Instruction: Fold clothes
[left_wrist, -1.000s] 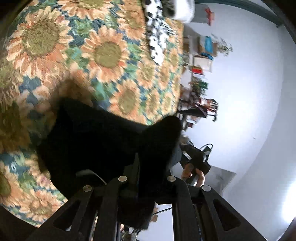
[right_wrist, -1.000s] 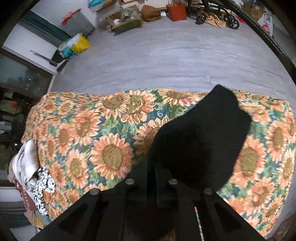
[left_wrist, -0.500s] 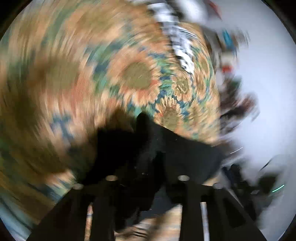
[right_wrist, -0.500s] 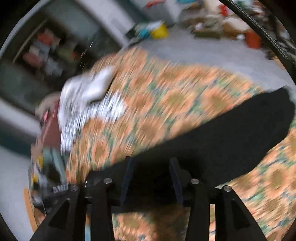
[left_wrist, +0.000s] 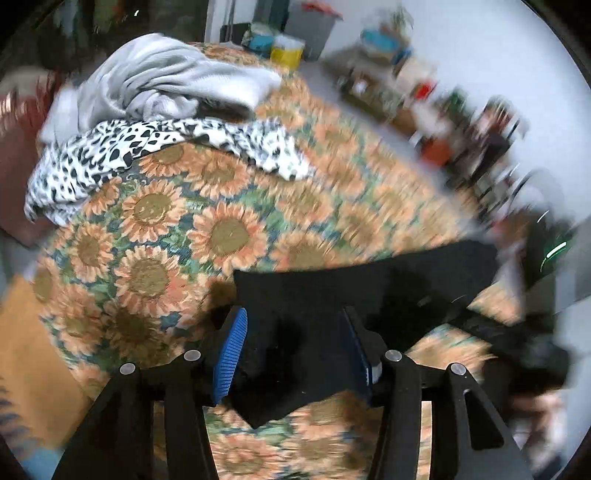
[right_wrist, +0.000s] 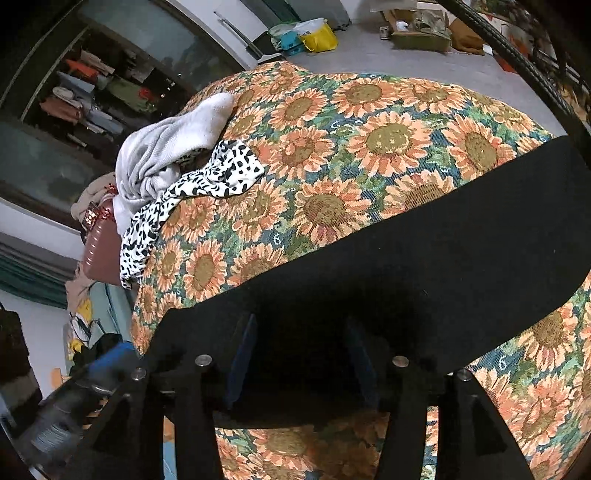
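Left gripper (left_wrist: 295, 350) and right gripper (right_wrist: 299, 358): jaws have just been opening and stand parted over the black garment (right_wrist: 406, 258), pads clear of the cloth, nothing held. The garment lies flat on the sunflower cloth (right_wrist: 332, 155) as a long band, its long axis running across the near edge from one gripper to the other. Judgement: regrip at the two ends evenly and keep the fold edge straight. Far side: grey garment (left_wrist: 166, 81) and spotted garment (left_wrist: 147, 144), unfolded.
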